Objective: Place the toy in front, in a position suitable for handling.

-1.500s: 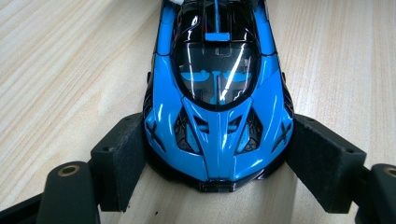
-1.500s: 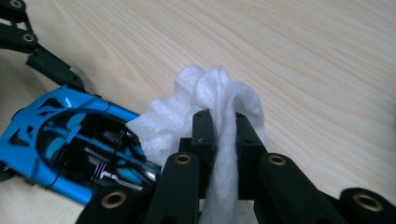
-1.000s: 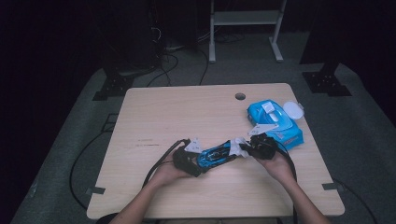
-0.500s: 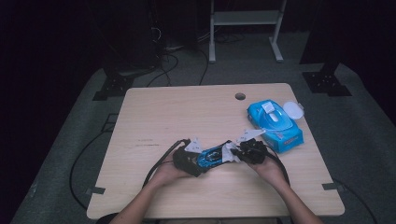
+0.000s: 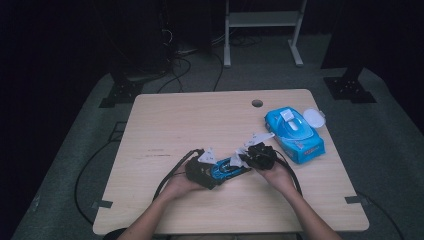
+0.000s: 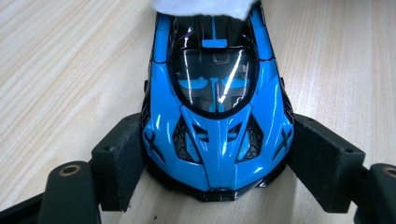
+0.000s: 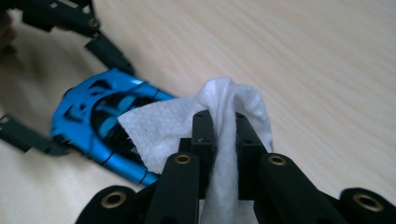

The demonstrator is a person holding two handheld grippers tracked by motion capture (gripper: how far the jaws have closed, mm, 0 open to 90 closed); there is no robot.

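A glossy blue toy car (image 6: 217, 107) sits on the wooden table (image 5: 190, 120), near the front edge. My left gripper (image 6: 217, 140) is shut on the car's nose, with one black pad pressed on each side. My right gripper (image 7: 224, 126) is shut on a bunched white wipe (image 7: 224, 100). A loose flap of the wipe lies over the car's (image 7: 100, 123) tail end. In the high view the two grippers face each other, left (image 5: 215, 172) and right (image 5: 248, 157), with the car (image 5: 227, 168) between them.
A blue packet of wipes (image 5: 295, 132) lies at the table's right side, with its round white lid (image 5: 312, 116) flipped open. A small cable hole (image 5: 257, 103) sits near the far edge. Black cables trail from both grippers off the front edge.
My right gripper has moved left from beside the packet, carrying the wipe to the car's tail. The left gripper and the car have stayed put.
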